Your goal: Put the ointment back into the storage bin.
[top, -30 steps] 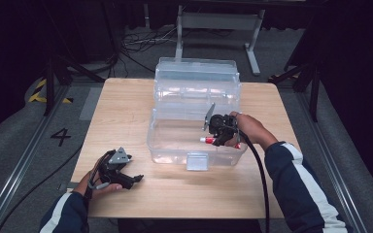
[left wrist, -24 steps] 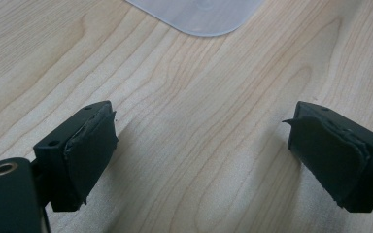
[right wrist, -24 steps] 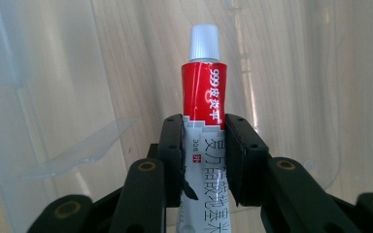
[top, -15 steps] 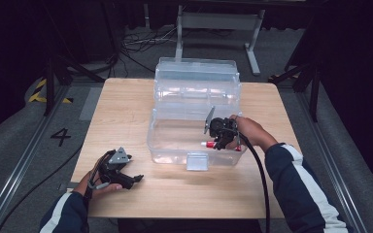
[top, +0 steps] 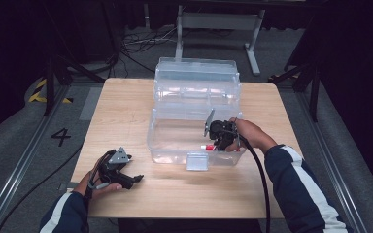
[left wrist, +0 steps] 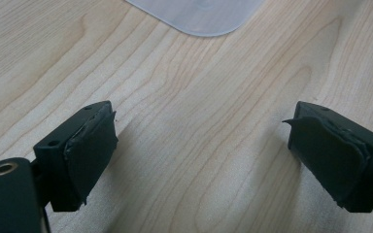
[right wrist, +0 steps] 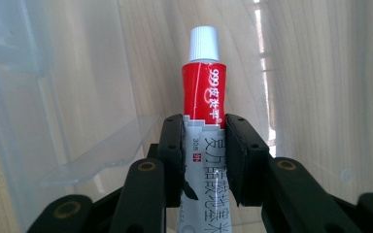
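At about 7 o'clock on the wooden counter [top: 141,111], the left gripper [top: 135,179] rests in the person's left hand [top: 99,183] near the front edge, a grey three-cornered plate on its top. In the left gripper view its jaws stand wide apart with nothing but bare wood grain between them, and a rounded corner of frosted plastic shows at 12 o'clock. At the counter's centre stands a clear plastic box [top: 175,141], its lid [top: 196,77] thrown back toward 12 o'clock and a latch tab at its front wall. At about 4 o'clock of the box, the right gripper [top: 212,145] reaches down into it from the right hand [top: 250,133], its cable trailing back along the striped sleeve. In the right gripper view the jaws are clamped on a red-and-silver tube [right wrist: 204,126] with a white cap, gripping its printed silver body just below the red band; the cap points away from the gripper, and the tube is inside the box, by the front right corner.
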### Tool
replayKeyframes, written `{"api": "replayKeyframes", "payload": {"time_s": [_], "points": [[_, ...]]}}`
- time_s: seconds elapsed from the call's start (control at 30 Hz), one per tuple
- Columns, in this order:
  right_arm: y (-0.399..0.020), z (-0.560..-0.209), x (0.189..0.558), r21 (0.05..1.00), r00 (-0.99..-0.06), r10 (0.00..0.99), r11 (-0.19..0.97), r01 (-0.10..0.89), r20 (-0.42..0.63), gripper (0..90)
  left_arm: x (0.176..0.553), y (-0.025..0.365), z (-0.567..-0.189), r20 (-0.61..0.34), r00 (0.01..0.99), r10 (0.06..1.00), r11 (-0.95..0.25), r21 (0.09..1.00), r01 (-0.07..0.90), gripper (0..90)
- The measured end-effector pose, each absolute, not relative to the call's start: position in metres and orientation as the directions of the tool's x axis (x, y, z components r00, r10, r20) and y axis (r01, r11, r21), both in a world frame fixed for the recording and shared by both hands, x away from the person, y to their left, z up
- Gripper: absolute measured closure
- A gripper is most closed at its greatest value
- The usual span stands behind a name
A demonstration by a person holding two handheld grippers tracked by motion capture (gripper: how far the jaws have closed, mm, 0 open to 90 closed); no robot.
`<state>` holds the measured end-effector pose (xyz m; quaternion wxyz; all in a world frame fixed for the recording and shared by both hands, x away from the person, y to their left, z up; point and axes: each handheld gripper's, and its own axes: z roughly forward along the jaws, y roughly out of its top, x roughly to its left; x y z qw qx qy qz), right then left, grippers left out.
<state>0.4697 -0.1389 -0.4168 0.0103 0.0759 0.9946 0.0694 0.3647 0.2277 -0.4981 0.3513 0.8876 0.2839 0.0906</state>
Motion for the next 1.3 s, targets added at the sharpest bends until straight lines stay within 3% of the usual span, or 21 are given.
{"api": "replayKeyframes", "payload": {"time_s": [0.63,1.3], "points": [[-0.142,-0.415,0.47,0.149,-0.985,0.173,0.974,0.169,-0.014,69.8,0.365,0.228,-0.498,-0.038,0.822,0.568,-0.593,0.675,0.44,10.6],[-0.16,-0.398,0.465,0.236,-0.968,0.24,0.947,0.219,-0.066,63.3,0.365,0.227,-0.498,-0.038,0.822,0.569,-0.592,0.674,0.441,10.4]]}}
